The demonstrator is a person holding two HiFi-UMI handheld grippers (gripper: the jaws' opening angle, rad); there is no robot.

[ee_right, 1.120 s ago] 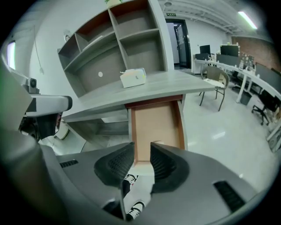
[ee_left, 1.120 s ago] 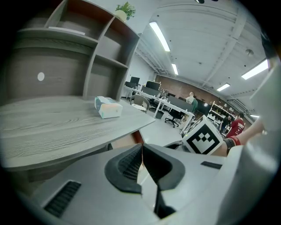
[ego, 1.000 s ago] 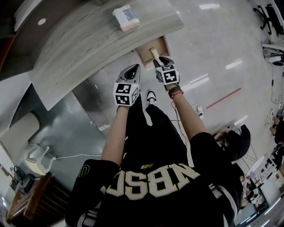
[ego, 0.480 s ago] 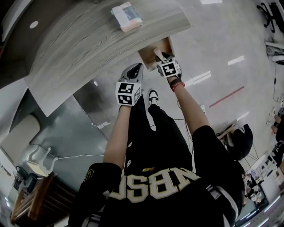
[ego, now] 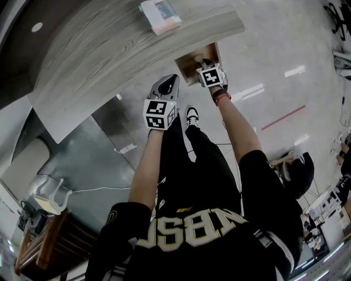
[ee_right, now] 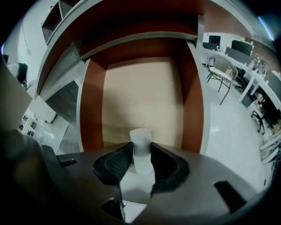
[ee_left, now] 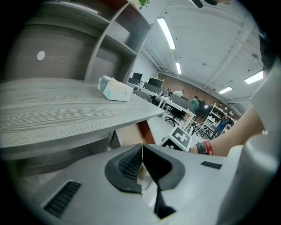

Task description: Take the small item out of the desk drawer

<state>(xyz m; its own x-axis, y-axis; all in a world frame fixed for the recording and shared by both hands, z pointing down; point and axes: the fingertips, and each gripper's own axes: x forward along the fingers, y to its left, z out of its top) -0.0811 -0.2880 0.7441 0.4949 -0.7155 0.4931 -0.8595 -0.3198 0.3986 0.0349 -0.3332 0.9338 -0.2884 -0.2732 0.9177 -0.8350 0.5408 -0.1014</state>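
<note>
**Grasp step: item pinched in drawer**

R gripper [ee_right: 141, 145] is down in the open drawer [ee_right: 92, 101]. Its jaws have just been closing and now pinch the small item [ee_right: 141, 151], upright on the drawer floor. Item is a pale, stubby cylinder. Next, prob. lift straight up, clear of the walls. L gripper [ee_left: 141, 147] by the counter [ee_left: 66, 114], jaws pressed together, empty.

Right tongs [ego: 204, 62] over open drawer [ego: 185, 61].

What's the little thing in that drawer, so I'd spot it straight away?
Start at the grey wood-grain desk, then drop to the open drawer with reddish-brown walls under its end. Inside, against its pale floor, is a small white cylinder, the only thing seen in there, unlike the pale box on the desktop.
</note>
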